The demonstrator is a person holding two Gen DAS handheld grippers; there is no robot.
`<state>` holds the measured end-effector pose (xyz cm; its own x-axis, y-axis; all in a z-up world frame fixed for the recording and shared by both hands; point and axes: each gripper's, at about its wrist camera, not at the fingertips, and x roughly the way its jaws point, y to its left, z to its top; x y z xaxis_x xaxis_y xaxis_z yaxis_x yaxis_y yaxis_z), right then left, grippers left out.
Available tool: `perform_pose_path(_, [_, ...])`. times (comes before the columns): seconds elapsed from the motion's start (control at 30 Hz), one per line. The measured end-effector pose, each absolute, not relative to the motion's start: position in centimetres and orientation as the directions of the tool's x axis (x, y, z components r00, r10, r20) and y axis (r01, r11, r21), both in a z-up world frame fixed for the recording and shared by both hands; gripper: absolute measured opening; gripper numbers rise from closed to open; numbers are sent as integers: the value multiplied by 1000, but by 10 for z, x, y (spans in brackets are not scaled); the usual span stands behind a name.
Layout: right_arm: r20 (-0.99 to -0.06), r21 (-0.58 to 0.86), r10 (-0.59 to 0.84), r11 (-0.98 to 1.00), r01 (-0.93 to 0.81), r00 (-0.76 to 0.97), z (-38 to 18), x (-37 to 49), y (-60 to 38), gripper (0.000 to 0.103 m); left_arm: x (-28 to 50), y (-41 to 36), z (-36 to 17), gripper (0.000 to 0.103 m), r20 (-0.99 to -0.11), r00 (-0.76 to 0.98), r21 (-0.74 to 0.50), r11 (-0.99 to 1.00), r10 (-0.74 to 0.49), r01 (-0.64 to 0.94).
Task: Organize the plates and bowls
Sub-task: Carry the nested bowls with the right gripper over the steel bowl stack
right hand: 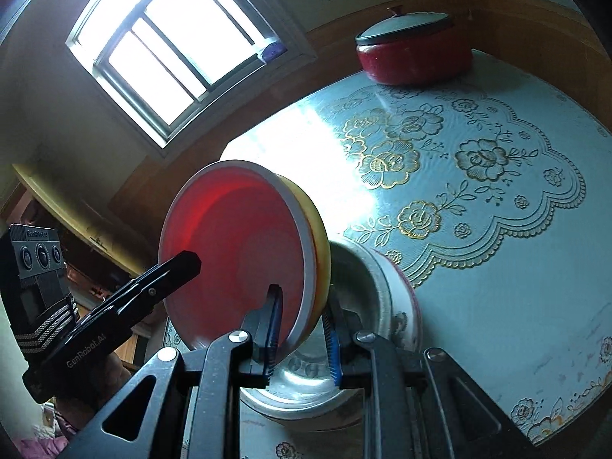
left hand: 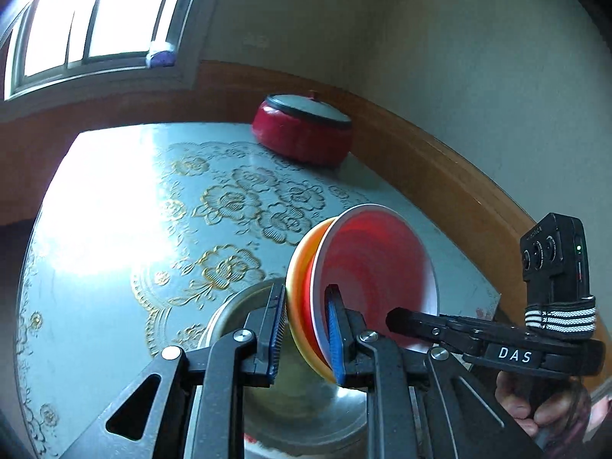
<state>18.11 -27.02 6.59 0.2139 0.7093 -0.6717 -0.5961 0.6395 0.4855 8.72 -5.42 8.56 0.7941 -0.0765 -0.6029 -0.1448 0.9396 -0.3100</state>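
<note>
A red bowl (left hand: pixel 378 264) with a white rim sits nested in an orange-yellow bowl (left hand: pixel 302 267). The pair is tipped on edge in the air above a metal bowl (left hand: pixel 306 405). My left gripper (left hand: pixel 306 332) is shut on the near rim of the pair, one pad outside and one inside. From the right, a finger (left hand: pixel 413 321) of my right gripper reaches the red inside. In the right wrist view, my right gripper (right hand: pixel 302 336) is shut on the rim of the same red bowl (right hand: pixel 237 252) and yellow bowl (right hand: pixel 320 237). The metal bowl (right hand: pixel 359 279) rests inside a white patterned bowl (right hand: pixel 405 298).
The table (right hand: pixel 497 287) has a pale blue cloth with gold flowers. A red pot (left hand: pixel 306 130) with a grey lid stands at its far edge by the wood-panelled wall. A bright window (right hand: pixel 172 49) is behind, and a hand (left hand: pixel 535 409) holds the right gripper.
</note>
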Motion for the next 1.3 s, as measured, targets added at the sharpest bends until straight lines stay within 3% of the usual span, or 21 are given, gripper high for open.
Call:
perform_pose_path(0.23, [-710, 481, 685, 639, -599, 161, 53, 176, -258, 20, 82, -32, 53, 19, -667, 733, -384, 904, -131, -187])
perform_pose_path(0.67, [-749, 502, 651, 682, -532, 128, 29, 175, -263, 20, 89, -33, 32, 17, -714, 679, -393, 901, -173, -184])
perform_pose_path(1.3, [-796, 445, 597, 689, -572, 100, 19, 182, -259, 23, 93, -33, 17, 12, -765, 633, -358, 894, -114, -271])
